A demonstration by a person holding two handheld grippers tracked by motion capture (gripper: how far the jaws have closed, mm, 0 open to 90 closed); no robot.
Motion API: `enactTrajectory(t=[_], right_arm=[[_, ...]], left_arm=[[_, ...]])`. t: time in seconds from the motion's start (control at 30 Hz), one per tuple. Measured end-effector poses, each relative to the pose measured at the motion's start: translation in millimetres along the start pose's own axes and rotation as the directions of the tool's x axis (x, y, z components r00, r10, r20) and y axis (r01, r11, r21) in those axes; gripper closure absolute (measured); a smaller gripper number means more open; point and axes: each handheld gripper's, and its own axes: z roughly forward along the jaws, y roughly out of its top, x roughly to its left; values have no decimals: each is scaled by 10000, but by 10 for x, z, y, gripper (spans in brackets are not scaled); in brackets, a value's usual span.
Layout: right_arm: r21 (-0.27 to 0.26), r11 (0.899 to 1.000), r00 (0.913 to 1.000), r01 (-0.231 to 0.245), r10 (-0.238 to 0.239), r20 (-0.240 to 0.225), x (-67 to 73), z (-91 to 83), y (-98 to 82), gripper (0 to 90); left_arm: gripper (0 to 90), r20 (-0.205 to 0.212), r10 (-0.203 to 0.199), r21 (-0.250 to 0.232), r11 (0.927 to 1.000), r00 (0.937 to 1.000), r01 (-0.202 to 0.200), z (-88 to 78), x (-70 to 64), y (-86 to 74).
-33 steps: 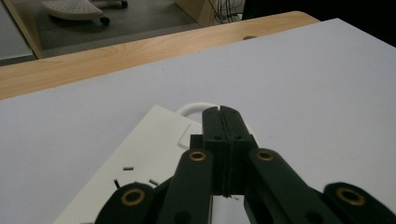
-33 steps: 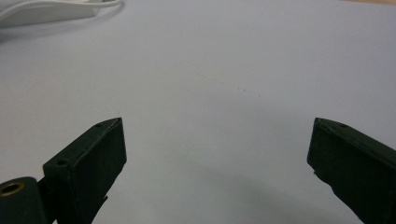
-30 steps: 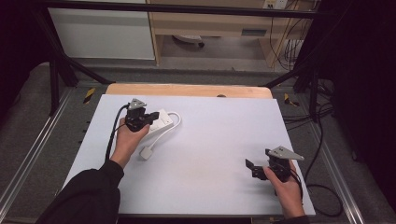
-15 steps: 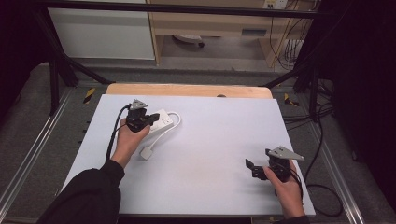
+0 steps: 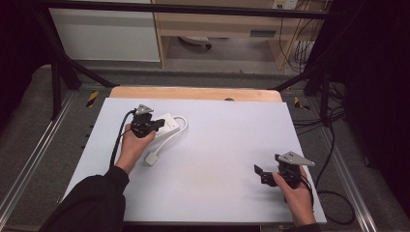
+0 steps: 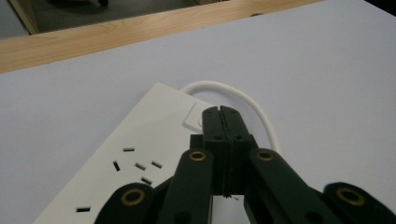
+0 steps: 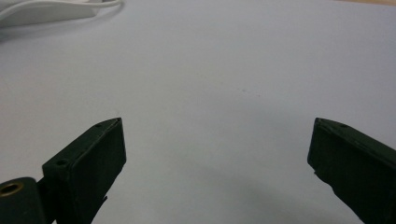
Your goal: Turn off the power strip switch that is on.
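Looking down from the high view, a pale blue-white mat (image 5: pixel 212 145) covers a wooden table (image 5: pixel 193 93) whose far edge shows as a bare strip. A person's two forearms come in from the bottom. The left hand (image 5: pixel 133 145), in a dark sleeve, holds the left gripper (image 5: pixel 155 124) over the mat's left half, its tips above a white power strip (image 5: pixel 167 126) that lies flat on the mat. A white cord (image 5: pixel 183 122) loops out from the strip's far end, and a white plug (image 5: pixel 152 159) lies on the mat just beside the left hand. The right hand (image 5: pixel 297 191) holds the right gripper (image 5: pixel 261 175) near the mat's front right corner, well apart from the strip, with bare mat under it.

From the left gripper view, the two black jaws are pressed together with no gap and nothing between them. Their joined tips (image 6: pixel 220 116) sit over the far end of the power strip (image 6: pixel 140 140), just beside a square white rocker switch (image 6: pixel 192 116); whether they touch the strip cannot be told. Socket slots (image 6: pixel 140 165) show on the strip's top face, and the cord (image 6: pixel 243 100) curves away behind the jaws.

From the right gripper view, the jaws stand wide apart at the lower corners, holding nothing, with plain mat (image 7: pixel 215 93) between them. The power strip (image 7: pixel 42 11) shows far off at the top left corner.
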Motion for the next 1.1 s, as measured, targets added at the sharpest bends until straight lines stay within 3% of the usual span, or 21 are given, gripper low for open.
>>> enactTrajectory(t=[0.73,1.1], right_arm=[[4,10000,10000,24,-24,-4,2,0,1,48],[6,10000,10000,11,-11,-9,-2,-1,-1,48]], left_arm=[[899,-46,30,270,9996,10000,-29,67,11,-64],[900,-329,204,525,9984,9993,-187,115,27,-104]])
